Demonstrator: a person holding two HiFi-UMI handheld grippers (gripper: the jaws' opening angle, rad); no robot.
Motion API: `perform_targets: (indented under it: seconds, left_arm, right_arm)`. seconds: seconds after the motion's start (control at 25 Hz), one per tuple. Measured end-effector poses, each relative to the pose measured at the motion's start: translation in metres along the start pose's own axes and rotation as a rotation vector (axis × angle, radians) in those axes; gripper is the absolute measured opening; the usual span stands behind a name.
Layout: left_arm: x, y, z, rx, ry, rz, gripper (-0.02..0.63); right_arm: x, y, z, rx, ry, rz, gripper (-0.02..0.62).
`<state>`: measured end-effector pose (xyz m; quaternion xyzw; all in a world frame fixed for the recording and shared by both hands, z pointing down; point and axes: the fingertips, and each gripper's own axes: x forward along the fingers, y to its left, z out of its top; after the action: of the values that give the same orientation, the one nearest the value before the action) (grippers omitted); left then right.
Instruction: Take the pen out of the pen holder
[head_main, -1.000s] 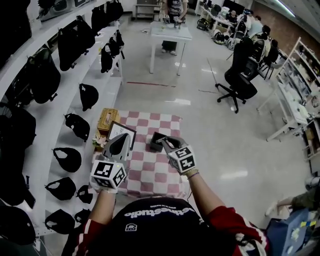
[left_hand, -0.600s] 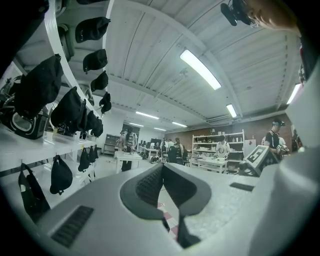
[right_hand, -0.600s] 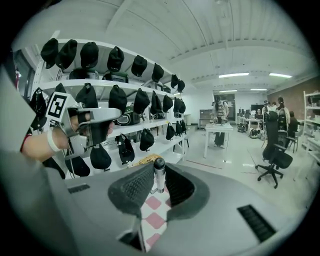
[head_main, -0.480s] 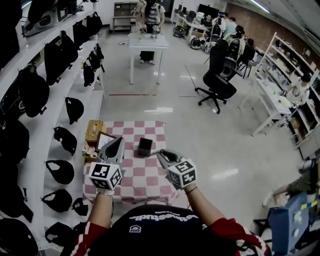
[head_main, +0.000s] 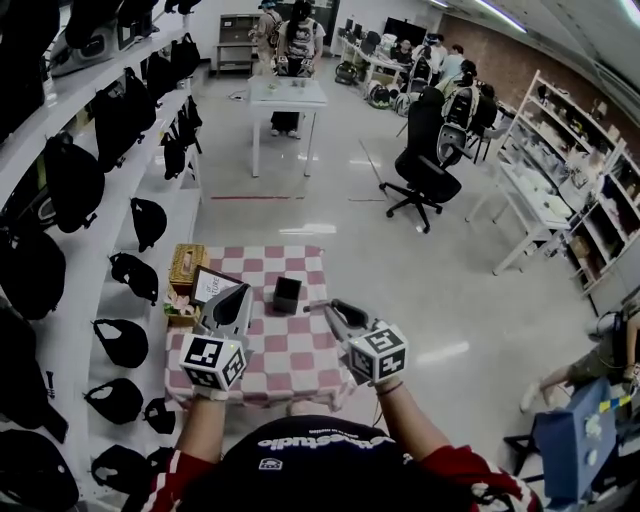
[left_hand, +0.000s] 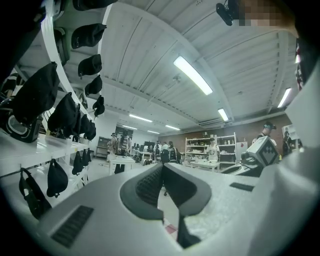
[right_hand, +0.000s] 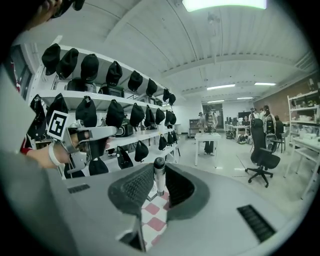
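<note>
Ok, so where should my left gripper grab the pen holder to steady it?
Probably the pen holder by its near and far walls, coming from its left, where the left gripper sits: it is a small upright square box with flat sides.

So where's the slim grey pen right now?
The slim grey pen is clamped between the right gripper's jaws, over the red-and-white checked cloth, just right of the black square pen holder in the head view.
</note>
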<state>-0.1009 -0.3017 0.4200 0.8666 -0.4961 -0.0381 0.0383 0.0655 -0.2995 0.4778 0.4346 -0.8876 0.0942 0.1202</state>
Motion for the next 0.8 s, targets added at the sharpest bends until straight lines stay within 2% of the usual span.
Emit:
perform_targets:
  seconds: [0.28, 0.52, 0.8]
  left_arm:
    - [-0.033, -0.005, 0.005, 0.005, -0.002, -0.008, 0.006]
    - [-0.062, 0.001, 0.007, 0.001, -0.009, 0.006, 0.006]
    - [-0.082, -0.002, 0.007, 0.007, -0.001, -0.018, 0.006]
  right_arm:
    - [-0.014, 0.019, 0.020, -0.006, -0.054, -0.024, 0.072]
    - [-0.024, 0.040, 0.013, 0.018, -0.068, -0.033, 0.072]
    - [-0.043, 0.050, 0.011, 0.037, -0.105, -0.106, 0.072]
